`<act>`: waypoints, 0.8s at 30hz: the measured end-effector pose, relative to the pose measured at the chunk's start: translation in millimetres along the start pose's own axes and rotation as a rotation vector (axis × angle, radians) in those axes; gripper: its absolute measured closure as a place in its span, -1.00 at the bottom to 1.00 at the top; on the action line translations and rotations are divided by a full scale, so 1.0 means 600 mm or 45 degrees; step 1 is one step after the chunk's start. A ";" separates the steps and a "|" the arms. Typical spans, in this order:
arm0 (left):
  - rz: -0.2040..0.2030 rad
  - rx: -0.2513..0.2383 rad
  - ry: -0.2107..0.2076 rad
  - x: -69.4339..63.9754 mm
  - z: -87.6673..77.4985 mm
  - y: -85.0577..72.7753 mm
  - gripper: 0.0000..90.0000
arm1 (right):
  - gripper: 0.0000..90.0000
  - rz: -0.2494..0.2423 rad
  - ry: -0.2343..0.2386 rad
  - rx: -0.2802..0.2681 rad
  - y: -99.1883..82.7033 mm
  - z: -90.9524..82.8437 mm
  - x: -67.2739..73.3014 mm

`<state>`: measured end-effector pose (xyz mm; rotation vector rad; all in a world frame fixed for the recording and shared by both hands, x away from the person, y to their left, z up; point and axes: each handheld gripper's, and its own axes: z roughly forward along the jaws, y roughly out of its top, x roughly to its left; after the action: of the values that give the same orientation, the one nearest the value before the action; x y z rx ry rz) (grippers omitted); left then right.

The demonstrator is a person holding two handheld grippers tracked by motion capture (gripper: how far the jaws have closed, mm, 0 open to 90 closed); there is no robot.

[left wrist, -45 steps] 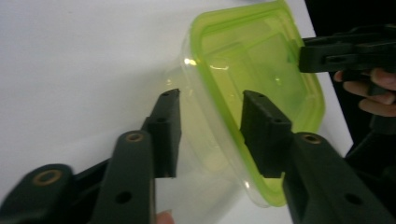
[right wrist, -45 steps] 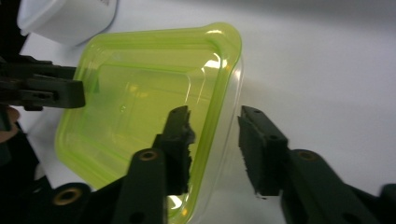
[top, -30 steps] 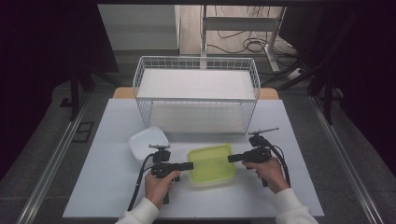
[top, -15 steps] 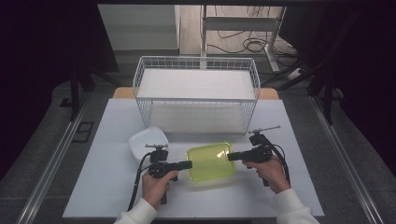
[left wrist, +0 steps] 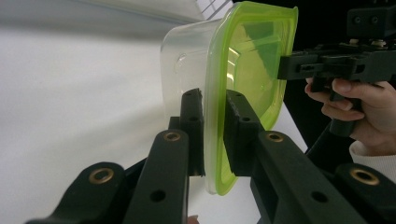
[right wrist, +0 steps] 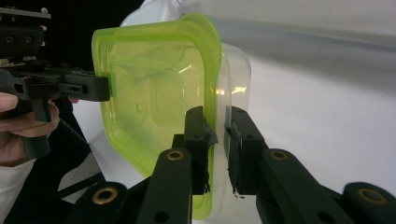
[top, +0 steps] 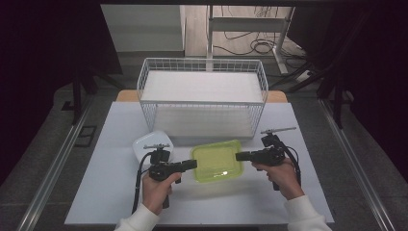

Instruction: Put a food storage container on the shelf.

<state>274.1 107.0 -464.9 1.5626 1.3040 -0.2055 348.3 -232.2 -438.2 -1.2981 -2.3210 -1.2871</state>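
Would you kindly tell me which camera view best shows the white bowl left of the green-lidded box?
The high view: the whole white bowl sits on the table behind the left tongs. The right gripper view catches just a blurred white part beyond the box; in the left gripper view I cannot make it out.

No readable writing anywhere

No letter, number, brand or sign can be made out on the green lid [top: 217,160], on the clear container [left wrist: 187,65] under it, on the white wire basket [top: 202,96], on the white dish [top: 151,144] or on the black gripper bodies; the embossed shapes in the lid, seen in the right gripper view, are plain ridges and form no characters.
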 end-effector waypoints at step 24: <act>0.195 -0.053 0.051 -0.061 -0.072 0.065 0.76 | 0.75 -0.120 0.024 -0.150 0.042 -0.037 0.064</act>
<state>271.2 122.6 -398.0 1.6299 1.2051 -0.0504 339.4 -219.5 -389.3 -1.2171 -2.3516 -1.4791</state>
